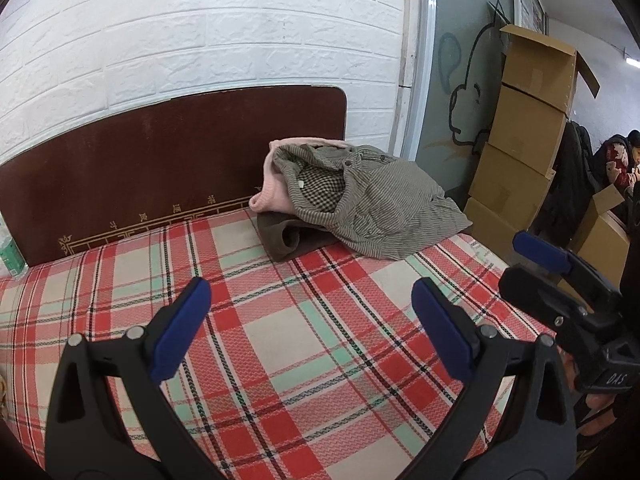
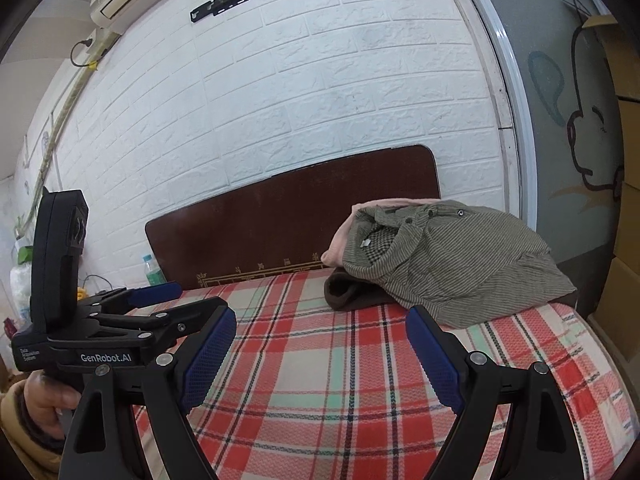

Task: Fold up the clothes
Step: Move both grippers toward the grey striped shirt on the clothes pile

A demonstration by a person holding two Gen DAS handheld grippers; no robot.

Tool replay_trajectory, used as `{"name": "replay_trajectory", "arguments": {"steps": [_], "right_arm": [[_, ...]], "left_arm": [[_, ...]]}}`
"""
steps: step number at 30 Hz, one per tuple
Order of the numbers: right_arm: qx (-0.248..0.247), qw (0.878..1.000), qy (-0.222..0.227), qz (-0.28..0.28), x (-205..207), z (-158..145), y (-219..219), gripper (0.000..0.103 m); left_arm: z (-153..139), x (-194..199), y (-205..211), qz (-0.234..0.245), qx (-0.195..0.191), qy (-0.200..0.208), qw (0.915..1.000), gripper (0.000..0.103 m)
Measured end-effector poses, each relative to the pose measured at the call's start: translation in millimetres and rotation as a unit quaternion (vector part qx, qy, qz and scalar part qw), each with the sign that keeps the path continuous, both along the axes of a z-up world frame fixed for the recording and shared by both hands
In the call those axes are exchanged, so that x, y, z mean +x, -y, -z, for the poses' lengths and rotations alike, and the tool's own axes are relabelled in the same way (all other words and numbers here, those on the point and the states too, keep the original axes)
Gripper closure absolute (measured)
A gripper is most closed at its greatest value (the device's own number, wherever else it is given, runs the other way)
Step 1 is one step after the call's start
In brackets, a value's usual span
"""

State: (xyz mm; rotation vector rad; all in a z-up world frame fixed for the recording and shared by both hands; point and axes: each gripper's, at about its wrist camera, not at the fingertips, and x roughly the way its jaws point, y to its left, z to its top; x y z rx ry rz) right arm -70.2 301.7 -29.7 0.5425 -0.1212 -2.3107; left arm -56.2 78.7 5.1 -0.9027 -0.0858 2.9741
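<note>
A heap of clothes lies at the far right of the plaid bedsheet [image 1: 280,332]. On top is a grey-green striped shirt [image 1: 384,208] [image 2: 460,256] with a checked lining. Under it lie a pink garment [image 1: 270,184] [image 2: 340,246] and a brown one [image 1: 288,236] [image 2: 348,290]. My left gripper [image 1: 312,292] hangs open over bare sheet, short of the heap. My right gripper [image 2: 320,320] is open too, close in front of the heap, holding nothing. In the left wrist view the right gripper [image 1: 548,264] shows at the right edge. In the right wrist view the left gripper [image 2: 176,302] shows at the left, held by a hand [image 2: 44,400].
A dark brown headboard [image 1: 160,160] stands against the white brick wall. Stacked cardboard boxes [image 1: 524,128] rise right of the bed. A plastic bottle [image 2: 154,270] stands at the bed's far left corner. A seated person [image 1: 618,160] is at the far right.
</note>
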Motion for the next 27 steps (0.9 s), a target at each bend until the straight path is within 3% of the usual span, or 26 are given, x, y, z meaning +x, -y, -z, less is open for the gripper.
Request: {"name": "replay_trajectory", "arguments": {"steps": [8,13,16,18,20,27], "right_arm": [[-0.006,0.999,-0.031,0.005,-21,-46,-18,0.014],[-0.032,0.999,-0.028,0.002,-43,-94,-40,0.014],[-0.022,0.999,-0.041,0.007,-53,-127,-50,0.014],[-0.011,0.998,-0.062,0.009,-52,-143,-55,0.011],[-0.016,0.998,-0.065,0.006,-51,-141,-61,0.002],[0.016,0.998,-0.054,0.016,-45,-86,-49,0.0]], "left_arm": [[-38,-20,-29,0.008,-0.024,-0.036,0.999,0.002],[-79,-30,-39,0.004,-0.026,-0.07,0.9972,0.002],[-95,-33,-46,0.018,0.012,-0.085,0.9961,0.002],[-89,-33,-52,0.022,0.011,-0.088,0.9958,0.002],[-70,-38,-55,0.022,0.016,-0.067,0.9973,0.002],[-19,-39,-59,0.006,0.021,-0.035,0.9991,0.002]]}}
